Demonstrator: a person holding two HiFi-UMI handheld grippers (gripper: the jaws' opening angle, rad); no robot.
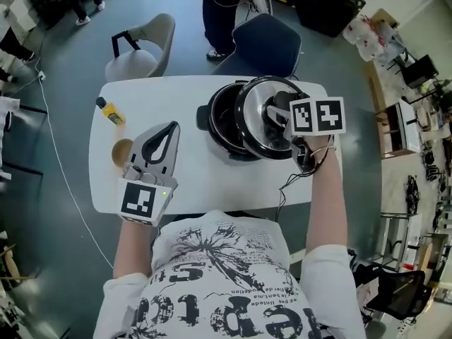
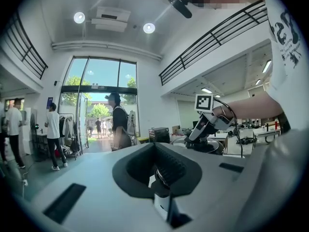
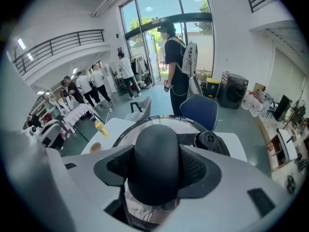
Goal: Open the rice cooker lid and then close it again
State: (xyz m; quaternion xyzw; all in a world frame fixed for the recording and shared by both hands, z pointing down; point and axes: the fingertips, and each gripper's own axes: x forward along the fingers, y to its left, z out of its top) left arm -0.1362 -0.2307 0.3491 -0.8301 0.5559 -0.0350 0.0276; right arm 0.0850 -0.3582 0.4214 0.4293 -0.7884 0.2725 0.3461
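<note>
Gripping lid knob (image 3: 155, 151), clearest in own view, right tool (image 3: 155, 170); left tool (image 2: 158, 172) closed, empty.

The rice cooker (image 1: 214, 119) and lid knob (image 3: 157, 161) are black, the table (image 1: 176, 97) white.

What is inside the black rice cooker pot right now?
The uncovered left part of the black rice cooker shows only a dark, bare interior. The round metal-rimmed glass lid, held by the right claw, hides the rest.

White rounded table (image 1: 176, 94): black round rice cooker (image 1: 212, 119) right of centre, round glass lid (image 1: 251, 115) over its right side. Yellow bottle (image 1: 111, 113) at left, tan round cup (image 1: 119, 151) before it. Blue padded chair (image 1: 265, 44) behind.
</note>
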